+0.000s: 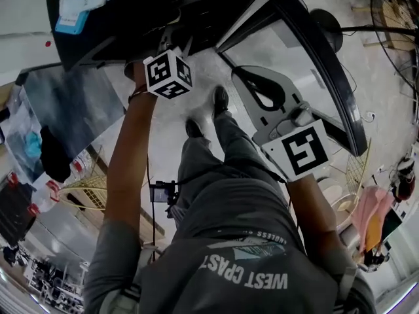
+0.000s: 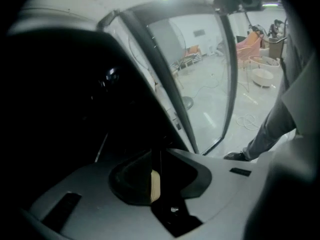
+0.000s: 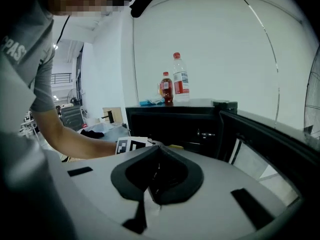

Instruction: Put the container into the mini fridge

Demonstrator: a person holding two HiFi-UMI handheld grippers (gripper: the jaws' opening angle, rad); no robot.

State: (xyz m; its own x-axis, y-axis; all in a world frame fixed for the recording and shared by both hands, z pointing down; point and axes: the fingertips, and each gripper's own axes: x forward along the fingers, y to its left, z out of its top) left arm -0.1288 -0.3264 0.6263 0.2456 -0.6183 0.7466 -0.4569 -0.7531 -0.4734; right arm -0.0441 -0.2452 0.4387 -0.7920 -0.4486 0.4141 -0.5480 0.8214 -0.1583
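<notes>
Left gripper [image 2: 156,183] is inside the dark mini fridge [image 1: 118,38], jaws slightly apart, nothing visible between them. Container: can't locate it, the interior is too dark. Right gripper [image 3: 151,185] is by the open glass door [image 1: 314,64], jaws together, empty.

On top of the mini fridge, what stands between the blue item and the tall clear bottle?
A shorter bottle with a red cap and dark drink, seen in the right gripper view.

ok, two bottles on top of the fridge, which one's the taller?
The clear bottle with the red cap and white label, on the right in the right gripper view. The shorter bottle beside it holds a reddish-brown drink.
</notes>
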